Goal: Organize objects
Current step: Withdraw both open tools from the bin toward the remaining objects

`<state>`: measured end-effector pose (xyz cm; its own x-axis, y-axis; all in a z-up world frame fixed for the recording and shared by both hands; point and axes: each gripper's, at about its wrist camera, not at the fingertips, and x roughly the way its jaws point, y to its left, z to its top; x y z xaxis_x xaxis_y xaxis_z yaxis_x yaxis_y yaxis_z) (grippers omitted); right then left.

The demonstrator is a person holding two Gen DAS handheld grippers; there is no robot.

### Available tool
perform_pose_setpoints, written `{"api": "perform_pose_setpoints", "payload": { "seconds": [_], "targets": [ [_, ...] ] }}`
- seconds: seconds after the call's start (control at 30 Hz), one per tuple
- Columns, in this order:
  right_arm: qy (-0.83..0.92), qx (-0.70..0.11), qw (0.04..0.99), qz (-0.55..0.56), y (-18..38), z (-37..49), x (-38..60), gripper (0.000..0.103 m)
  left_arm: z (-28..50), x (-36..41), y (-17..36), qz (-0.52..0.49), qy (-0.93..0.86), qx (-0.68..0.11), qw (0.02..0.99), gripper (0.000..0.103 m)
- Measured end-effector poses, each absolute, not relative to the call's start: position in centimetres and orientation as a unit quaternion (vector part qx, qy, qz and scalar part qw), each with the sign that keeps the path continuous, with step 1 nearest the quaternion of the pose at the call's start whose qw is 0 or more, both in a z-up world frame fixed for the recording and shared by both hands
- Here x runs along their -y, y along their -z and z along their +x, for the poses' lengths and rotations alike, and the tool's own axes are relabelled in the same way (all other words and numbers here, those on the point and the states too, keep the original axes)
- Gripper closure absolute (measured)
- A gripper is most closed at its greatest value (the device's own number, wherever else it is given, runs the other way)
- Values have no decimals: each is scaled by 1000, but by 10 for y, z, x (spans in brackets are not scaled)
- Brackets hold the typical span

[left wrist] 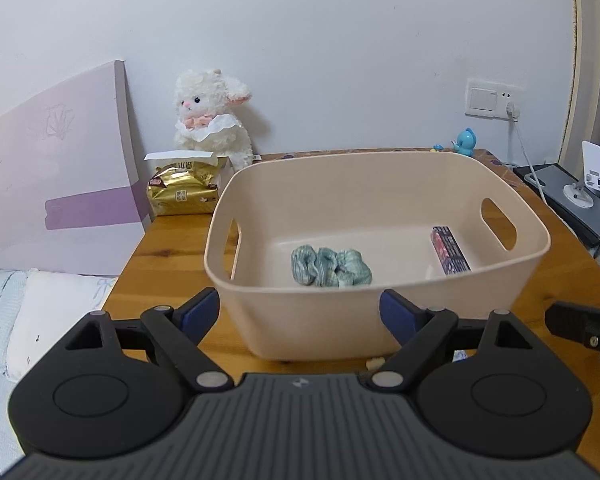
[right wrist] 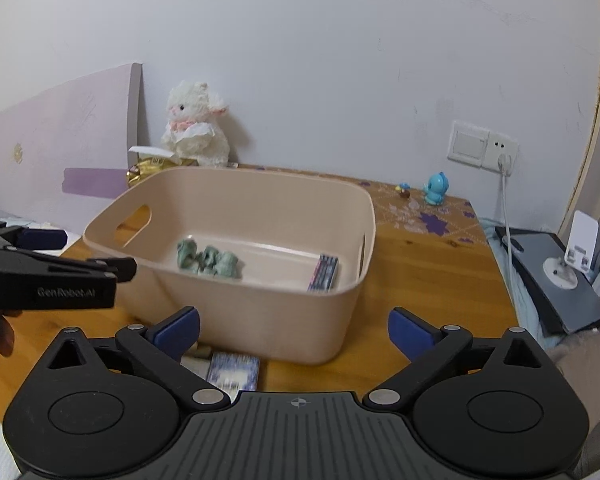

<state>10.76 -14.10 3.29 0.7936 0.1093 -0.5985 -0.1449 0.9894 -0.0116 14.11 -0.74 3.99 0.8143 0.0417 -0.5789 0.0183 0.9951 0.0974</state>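
both grippers (left wrist: 300, 312) (right wrist: 294, 330) spread wide, empty.

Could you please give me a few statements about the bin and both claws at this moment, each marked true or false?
1. A green scrunchie lies inside the beige bin. True.
2. The left claw is shut on the scrunchie. False: its jaws stand wide open, short of the bin, holding nothing.
3. A dark patterned box rests by the bin's right wall. True.
4. The plush lamb sits in the bin. False: it sits behind the bin, against the wall.
5. The right claw is open and empty. True.
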Motion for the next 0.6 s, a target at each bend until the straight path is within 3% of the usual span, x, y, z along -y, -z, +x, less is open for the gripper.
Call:
{"api": "perform_pose_setpoints", "payload": {
  "seconds": [0.6],
  "targets": [
    [-69, -386, 919, -26, 39, 96, 142, 0, 114, 10, 24, 34, 29, -360, 932, 15]
  ]
}}
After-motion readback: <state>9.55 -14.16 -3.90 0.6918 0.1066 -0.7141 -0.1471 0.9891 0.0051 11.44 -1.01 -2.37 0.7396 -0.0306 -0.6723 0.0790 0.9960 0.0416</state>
